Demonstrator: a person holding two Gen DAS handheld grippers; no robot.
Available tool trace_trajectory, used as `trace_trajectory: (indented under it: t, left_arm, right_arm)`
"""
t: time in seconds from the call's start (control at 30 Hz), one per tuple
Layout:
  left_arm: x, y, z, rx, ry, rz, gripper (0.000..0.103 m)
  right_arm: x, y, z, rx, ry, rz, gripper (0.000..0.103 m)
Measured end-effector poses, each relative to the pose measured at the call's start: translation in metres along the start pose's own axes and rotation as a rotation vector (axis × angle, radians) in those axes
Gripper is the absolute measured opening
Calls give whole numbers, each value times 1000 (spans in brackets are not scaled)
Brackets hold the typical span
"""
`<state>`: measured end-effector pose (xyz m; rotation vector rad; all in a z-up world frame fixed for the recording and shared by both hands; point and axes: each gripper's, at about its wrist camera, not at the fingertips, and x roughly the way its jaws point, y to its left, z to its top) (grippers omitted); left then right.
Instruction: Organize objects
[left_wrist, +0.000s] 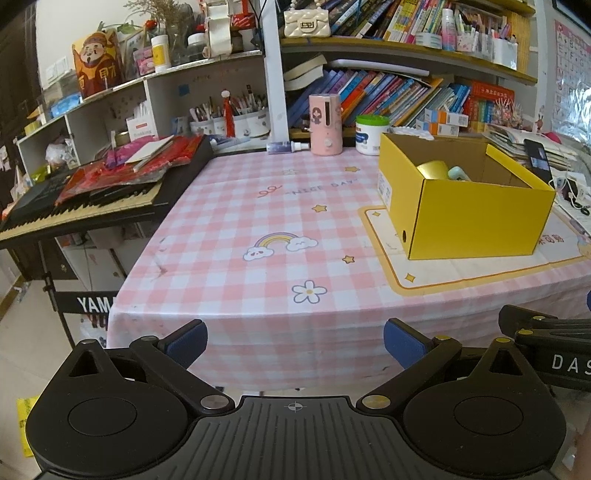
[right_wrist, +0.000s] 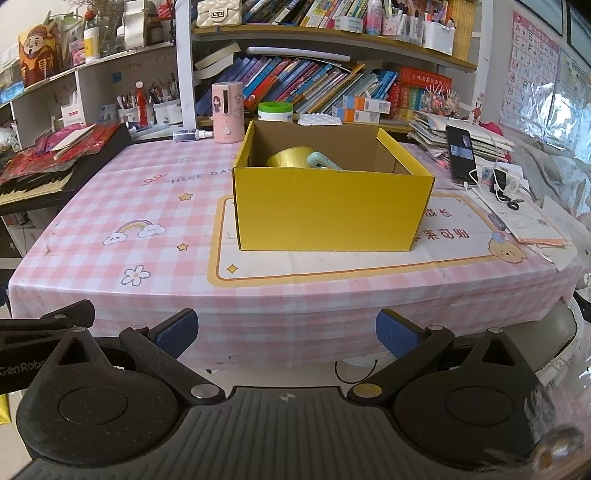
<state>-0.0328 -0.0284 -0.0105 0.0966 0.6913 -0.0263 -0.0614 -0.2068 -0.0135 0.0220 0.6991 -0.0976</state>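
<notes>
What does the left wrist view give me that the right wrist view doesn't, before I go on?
Only the left wrist view shows the white label on the end of the yellow box and the keyboard's stand with its Yamaha lettering.

Only the right wrist view shows the alphabet poster, the papers at the table's right edge and the puppy print on the mat.

Both show the box open on the pink checked tablecloth, a gold roll and a mint item inside, the pink canister, and both jaws open and empty.
</notes>
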Motion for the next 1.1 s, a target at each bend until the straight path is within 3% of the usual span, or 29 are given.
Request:
trace_trajectory:
  t: [1.1]
  left_arm:
    - [0, 2, 0, -29, 2, 2, 103]
  right_arm:
    - [0, 2, 2, -9, -8, 11, 103]
